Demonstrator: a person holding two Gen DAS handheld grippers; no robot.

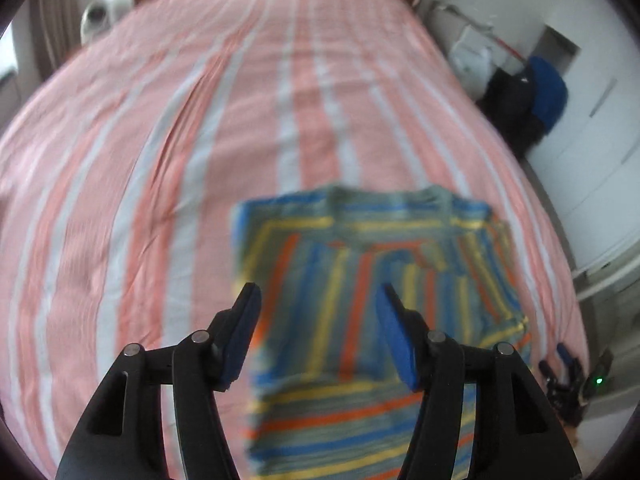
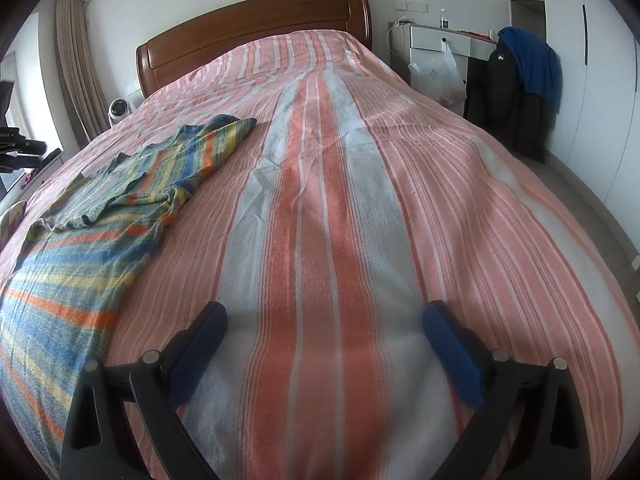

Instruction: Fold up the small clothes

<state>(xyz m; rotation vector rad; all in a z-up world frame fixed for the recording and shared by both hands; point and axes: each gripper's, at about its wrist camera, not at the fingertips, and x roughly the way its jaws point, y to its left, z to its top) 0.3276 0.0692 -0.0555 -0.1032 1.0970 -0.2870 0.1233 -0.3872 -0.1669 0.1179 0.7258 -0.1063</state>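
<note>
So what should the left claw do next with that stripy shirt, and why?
Probably lower the left gripper and close on the near part of the shirt to fold it up. Its jaws stand open and empty above the shirt, which lies partly folded on the bed. The right gripper is open over bare sheet.

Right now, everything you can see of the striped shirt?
The striped shirt is a small woven-looking top in blue, yellow, orange and grey-green stripes. It lies flat on the bedspread, sleeves folded in over the body, rumpled at the middle. Left gripper is open above it; nothing grips it.
</note>
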